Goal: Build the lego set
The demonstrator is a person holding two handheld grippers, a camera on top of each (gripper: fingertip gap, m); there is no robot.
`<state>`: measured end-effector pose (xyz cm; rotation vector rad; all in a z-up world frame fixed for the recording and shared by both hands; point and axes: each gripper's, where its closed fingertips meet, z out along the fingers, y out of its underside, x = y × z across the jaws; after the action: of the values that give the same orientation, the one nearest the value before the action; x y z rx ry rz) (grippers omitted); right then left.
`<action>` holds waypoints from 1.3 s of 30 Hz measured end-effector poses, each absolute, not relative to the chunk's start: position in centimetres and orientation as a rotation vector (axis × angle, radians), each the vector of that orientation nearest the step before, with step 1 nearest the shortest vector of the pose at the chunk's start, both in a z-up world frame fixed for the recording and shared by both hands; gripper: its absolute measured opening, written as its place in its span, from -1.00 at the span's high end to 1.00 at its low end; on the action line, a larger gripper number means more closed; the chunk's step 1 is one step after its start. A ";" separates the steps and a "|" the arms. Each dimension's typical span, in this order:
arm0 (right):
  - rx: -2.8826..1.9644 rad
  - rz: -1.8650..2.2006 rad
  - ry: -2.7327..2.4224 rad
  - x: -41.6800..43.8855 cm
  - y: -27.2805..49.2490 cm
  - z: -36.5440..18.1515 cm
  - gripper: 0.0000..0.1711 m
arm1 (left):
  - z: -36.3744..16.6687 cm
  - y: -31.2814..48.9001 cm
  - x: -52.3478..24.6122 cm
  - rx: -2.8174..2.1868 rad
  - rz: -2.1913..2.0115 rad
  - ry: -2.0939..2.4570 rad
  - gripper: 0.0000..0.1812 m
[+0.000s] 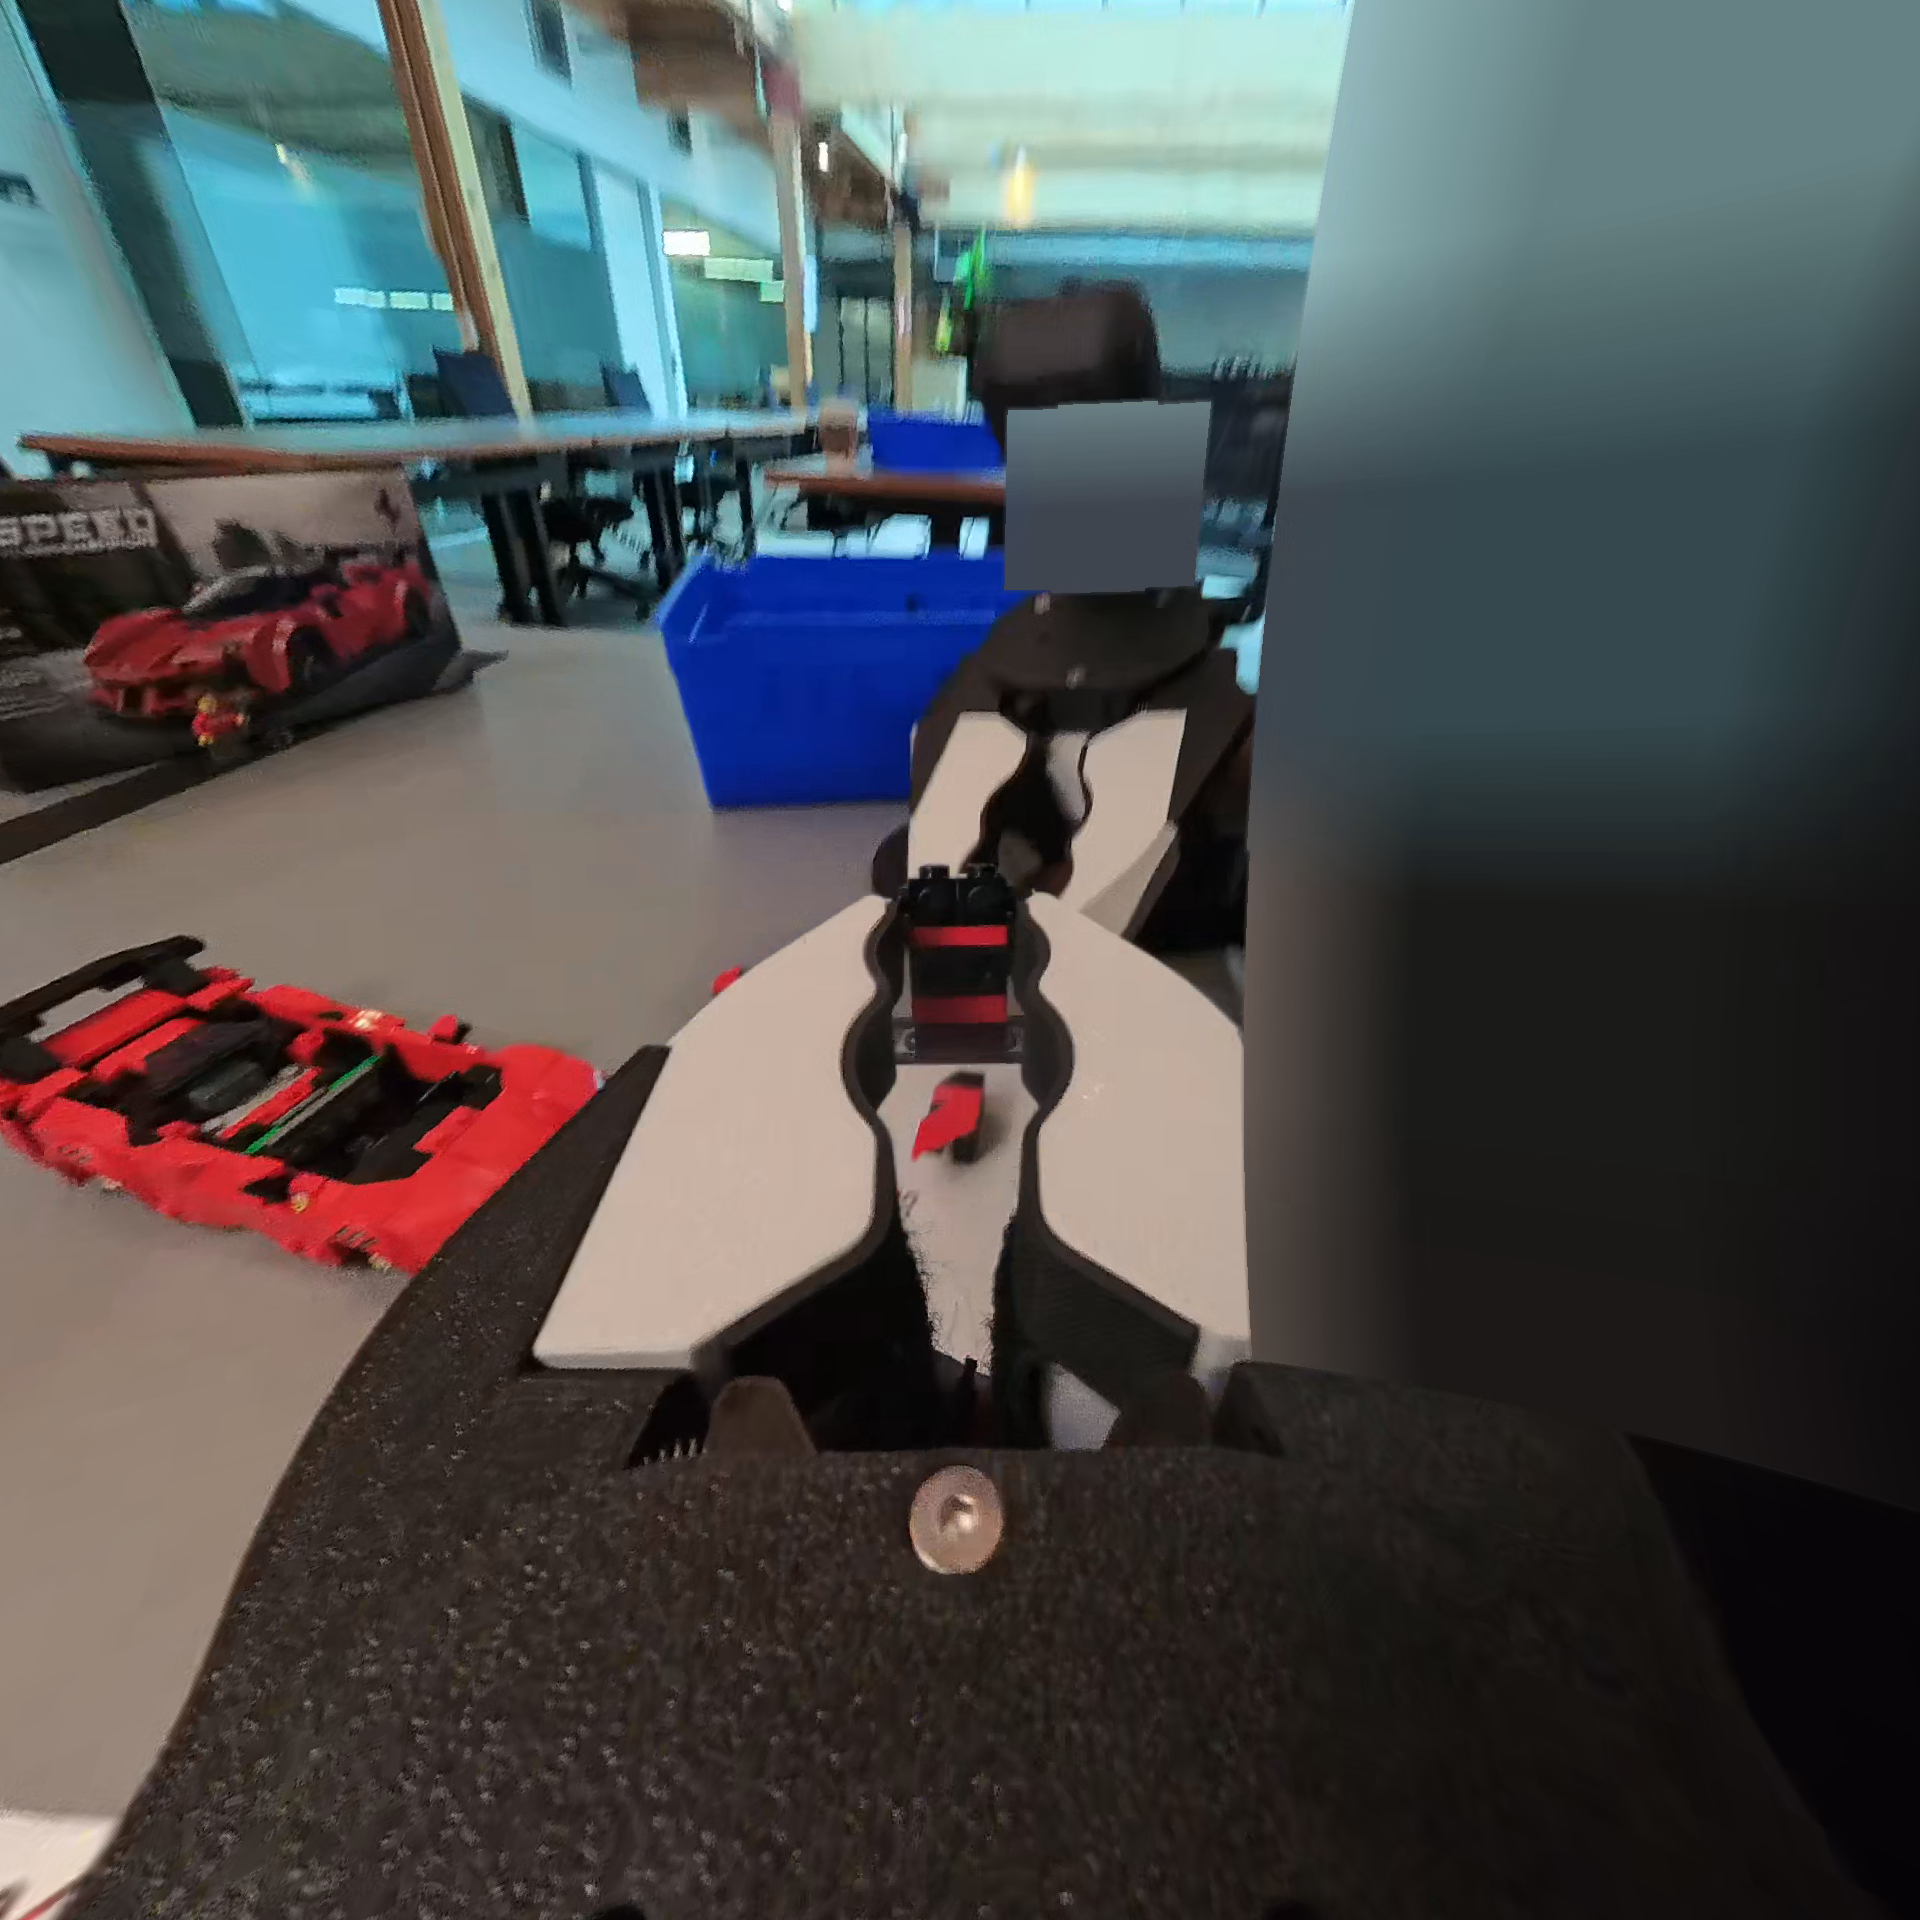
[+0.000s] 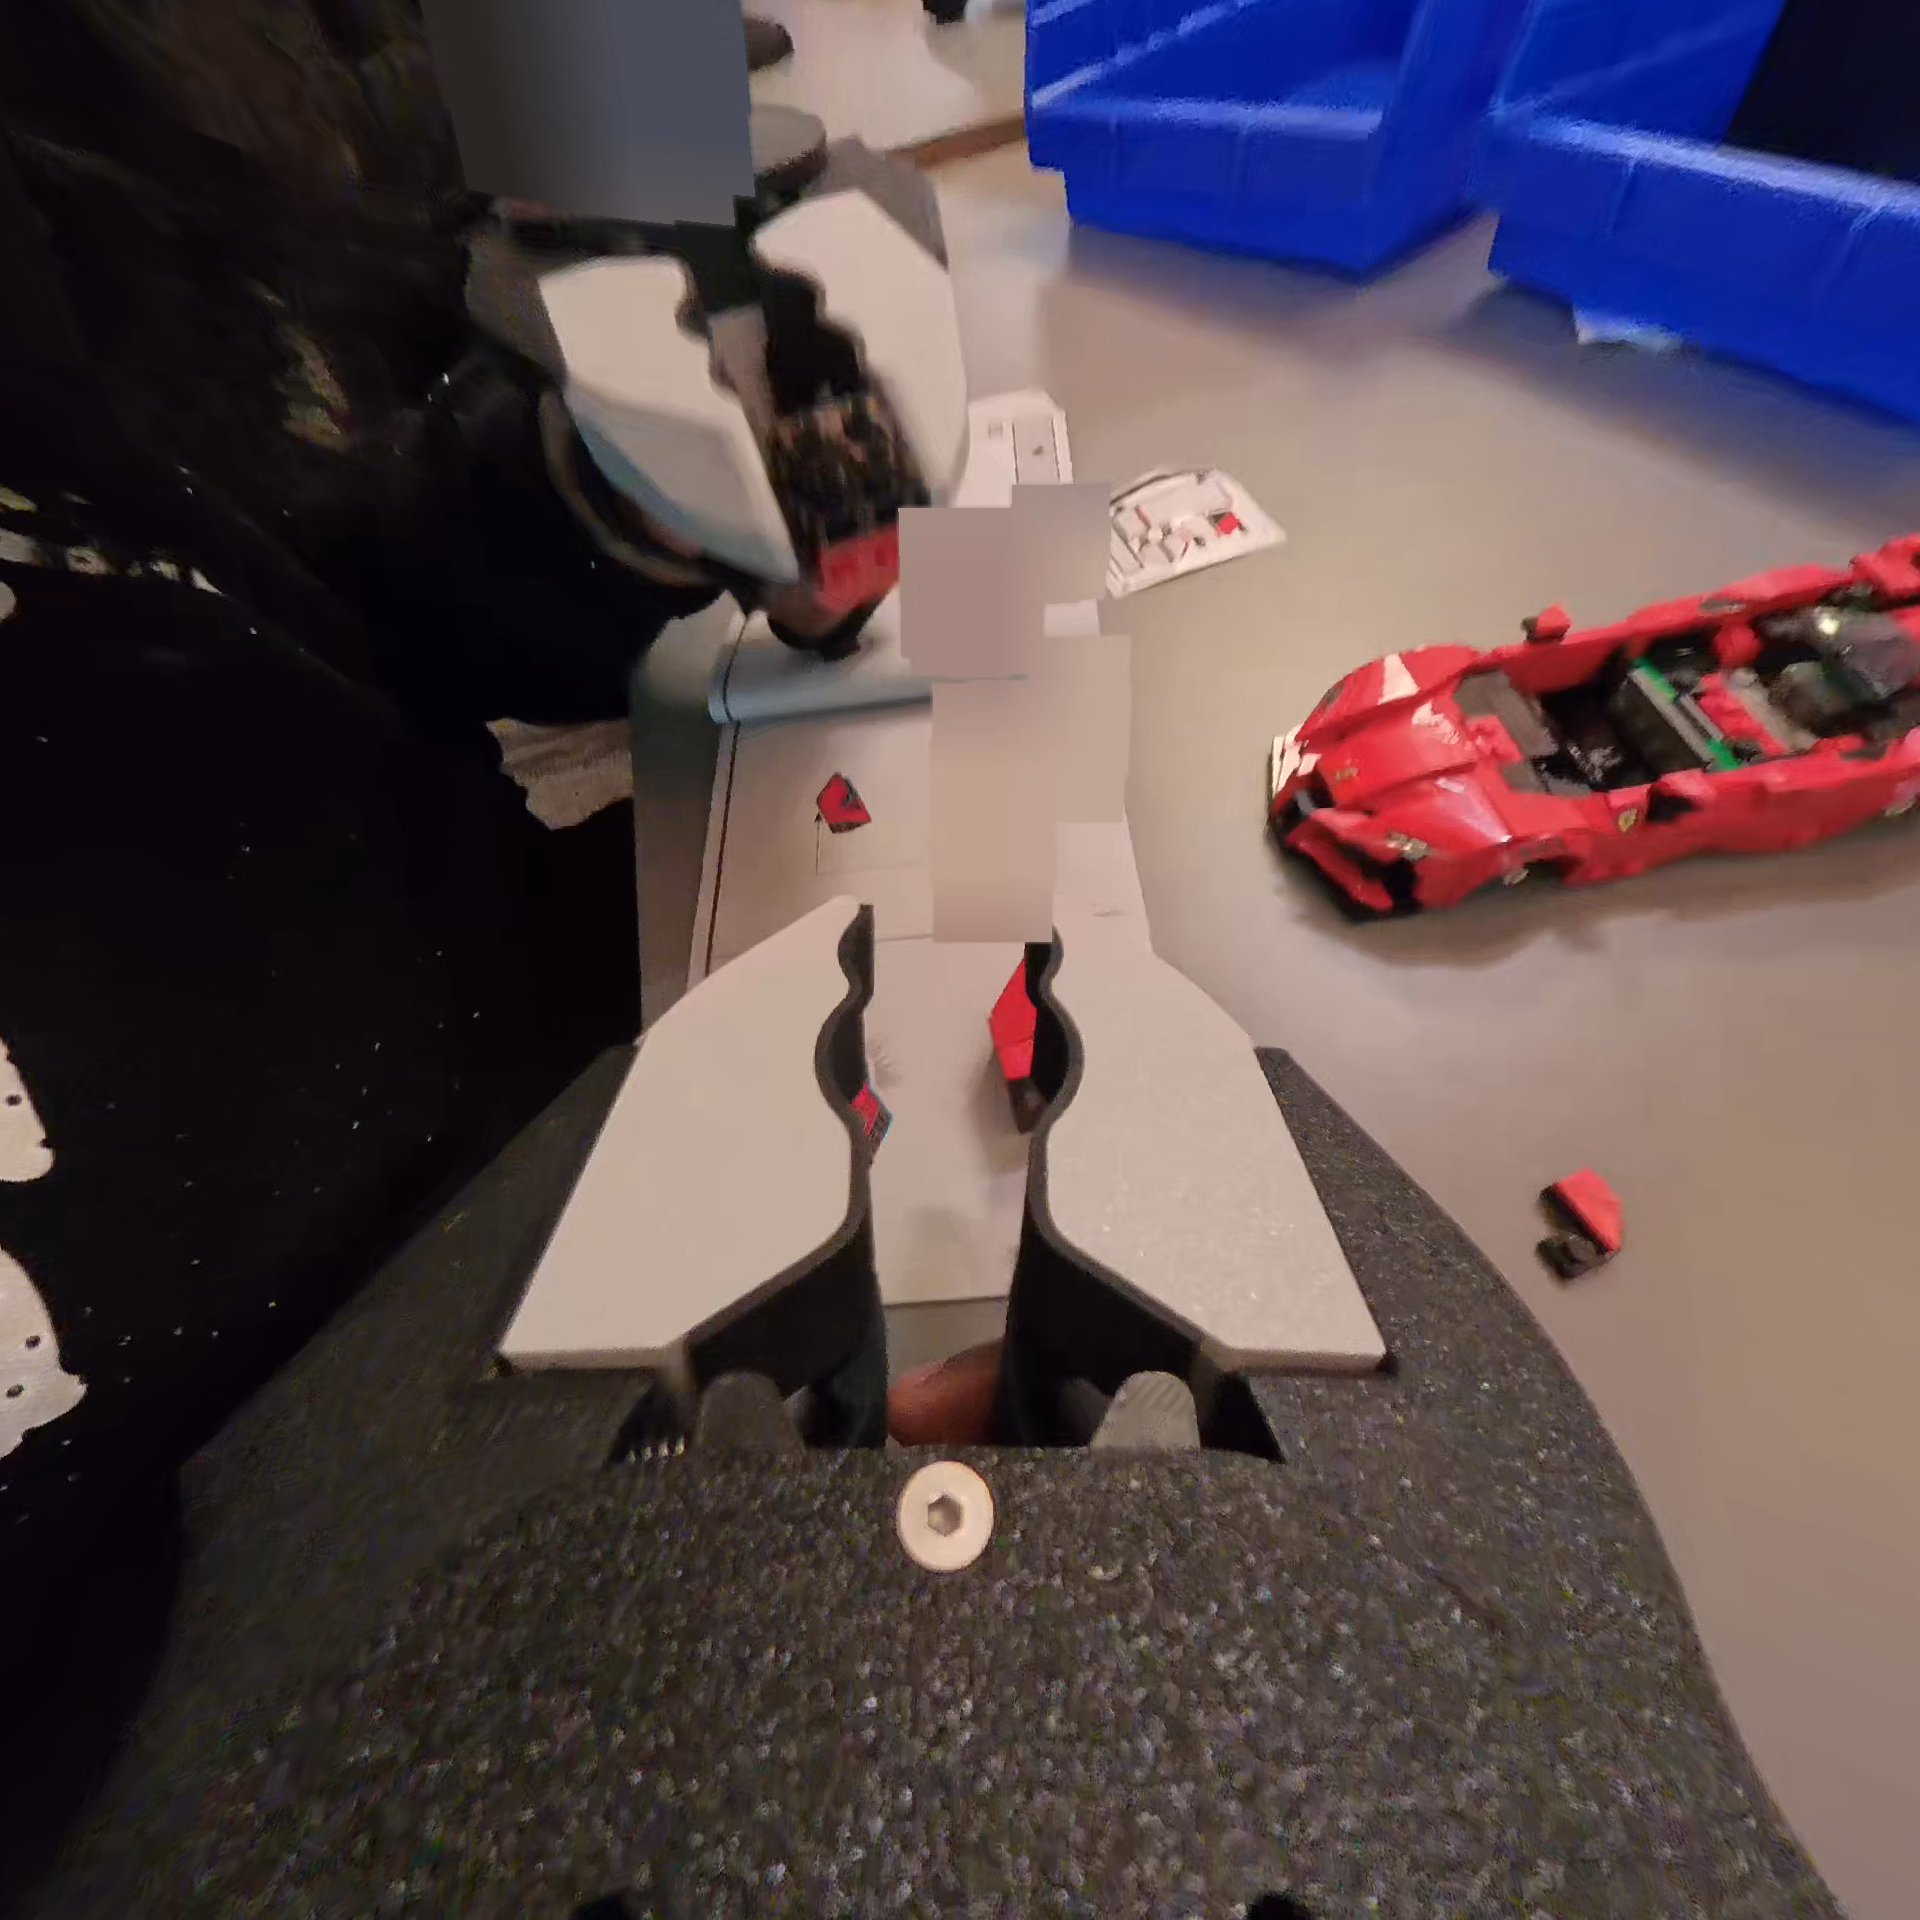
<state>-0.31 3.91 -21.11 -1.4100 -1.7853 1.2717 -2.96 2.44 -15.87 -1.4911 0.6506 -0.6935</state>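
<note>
- left gripper (image 1: 956, 935) is clamped on a small black-and-red sub-assembly (image 1: 958, 961), held upright between the tips with its studs up, long axis running along the fingers
- right gripper (image 2: 951, 956) has its jaws apart and nothing between them; a red wedge piece (image 2: 1013, 1023) lies on the worktop (image 2: 1351, 1039) just inside its right finger, and a second red bit (image 2: 871, 1110) peeks out at the inner edge of its left finger
- key relation, taking the red car (image 2: 1600, 748) as landmark: the wedge piece lies well to the left of the car's nose in the right wrist view, directly under the right gripper, long axis roughly parallel to the fingers, so the right one is far nearer to it; my read is it needs to descend and close, maybe with a small rotation
- the held sub-assembly sits up and further left of the car in that view, off the worktop; the left gripper shows there too, pointing down toward the right one
- car itself is part-built, open-topped, lying on the worktop well apart from both grippers
- counts: 1 car, 1 held sub-assembly, loose red pieces on the worktop: wedge, the bit at the left finger, one small red-and-black piece (image 2: 1581, 1218) below the car's nose; another red shape (image 2: 840, 802) left of the car may just be a printed page, cannot tell
- 2 blue bins (image 2: 1247, 125) behind the car, 1 set box (image 1: 218, 613) standing beyond it in the left wrist view, instruction sheet (image 2: 1195, 530) left of the car
</note>
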 end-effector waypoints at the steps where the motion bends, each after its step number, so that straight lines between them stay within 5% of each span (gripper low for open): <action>1: -1.395 1.283 -1.770 -0.5 4.1 -20.9 0.68 | -16.6 2.6 -2.8 -1.536 -0.639 0.690 0.78; 7: -1.326 1.448 -1.734 -0.8 3.8 -20.2 0.74 | -21.9 2.6 -2.5 -1.835 -0.321 0.991 0.78; 16: -1.335 1.573 -1.621 -0.5 4.7 -19.1 0.78 | -26.1 0.6 -1.5 -2.116 -0.413 1.309 0.78; 39: -1.343 1.609 -1.605 -0.4 4.9 -19.1 0.80 | -25.9 -0.4 -2.3 -2.107 -0.454 1.238 0.44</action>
<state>-0.40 4.87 -19.13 -1.3434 -1.6055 1.6093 -2.29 -0.36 -25.95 -2.1071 1.2382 -0.4545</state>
